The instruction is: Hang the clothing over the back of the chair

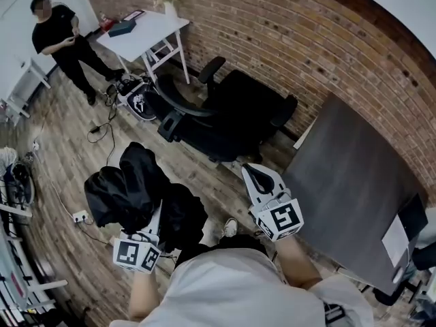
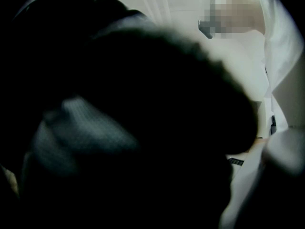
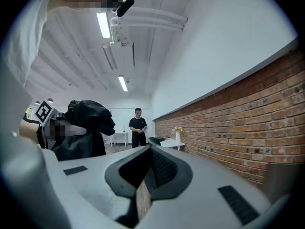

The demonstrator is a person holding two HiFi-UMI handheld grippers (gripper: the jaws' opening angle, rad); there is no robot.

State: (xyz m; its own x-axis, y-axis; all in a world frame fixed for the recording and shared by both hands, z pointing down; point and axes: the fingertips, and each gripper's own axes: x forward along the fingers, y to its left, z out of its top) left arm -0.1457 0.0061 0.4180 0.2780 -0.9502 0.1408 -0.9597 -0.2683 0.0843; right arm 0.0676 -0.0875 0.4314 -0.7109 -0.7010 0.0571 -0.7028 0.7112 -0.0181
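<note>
Two grippers are held out over a wooden floor [image 1: 75,159], one in each of the person's hands. The left gripper [image 1: 151,227] is closed on the black clothing [image 1: 133,186]: its fingers are buried in the fabric, which is bunched up and over them and carried clear of the floor. In the left gripper view almost everything is blocked by that dark cloth [image 2: 143,128], so the jaws themselves are not seen there. The right gripper [image 1: 257,176] is held beside it, apart from the clothing. In its own view its jaws [image 3: 151,159] are seen brought together at the tips, with nothing held between them and only a thin slit of floor showing lower down. From that view the bundle [image 3: 86,128] is seen off to the left, hanging from the other gripper. The black office chair [image 1: 238,111] is set ahead of both grippers, at the edge of the floor along the brick wall [image 1: 286,39], and nothing is draped on it yet. A dark tabletop [image 1: 347,182] is placed to the right of the chair, by the same wall. A white table [image 1: 146,29] is found at the far end of the wall, and another person [image 1: 65,46] is seen standing beside it. A bag [image 1: 139,101] and loose cables are left on the floor between that table and the chair.
</note>
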